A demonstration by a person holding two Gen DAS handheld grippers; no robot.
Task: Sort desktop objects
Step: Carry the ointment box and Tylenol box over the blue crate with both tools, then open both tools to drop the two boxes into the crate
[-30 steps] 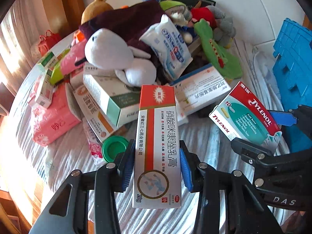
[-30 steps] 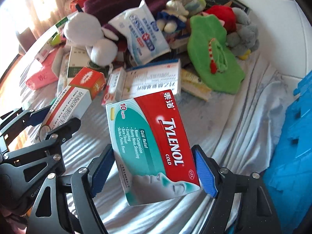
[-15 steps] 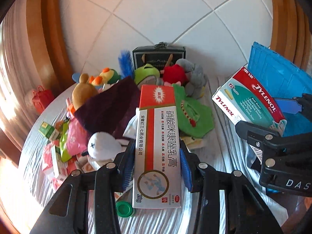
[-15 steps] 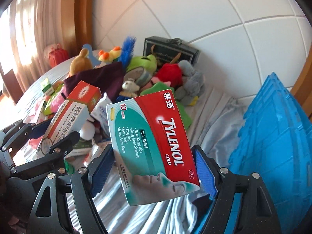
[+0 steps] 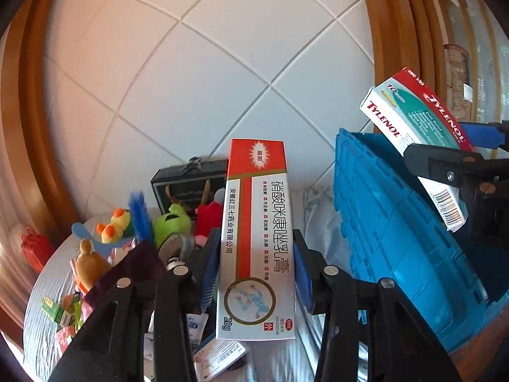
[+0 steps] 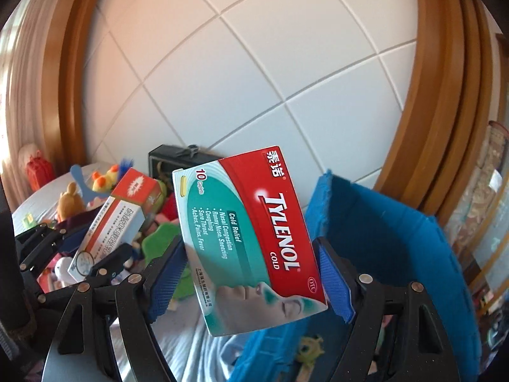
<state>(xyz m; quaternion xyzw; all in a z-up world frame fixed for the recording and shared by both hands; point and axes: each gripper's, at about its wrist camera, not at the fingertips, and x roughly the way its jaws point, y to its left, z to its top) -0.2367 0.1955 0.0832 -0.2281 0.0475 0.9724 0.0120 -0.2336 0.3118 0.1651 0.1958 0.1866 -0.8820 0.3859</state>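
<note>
We counted two medicine boxes: one Tylenol box [image 6: 251, 238], one ointment box [image 5: 257, 238]; one blue crate [image 5: 397, 222].

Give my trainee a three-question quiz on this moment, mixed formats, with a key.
1. True or false: the left tool is empty.
2. Which box does the right tool hold? A) Tylenol Cold box B) red-and-white ointment box C) green plush frog
3. Fill in: the blue ____ stands on the right tool's side, to the right of the toy pile.

Key: 1 false, it is clamped on the red-and-white ointment box; 2 A; 3 crate.
</note>
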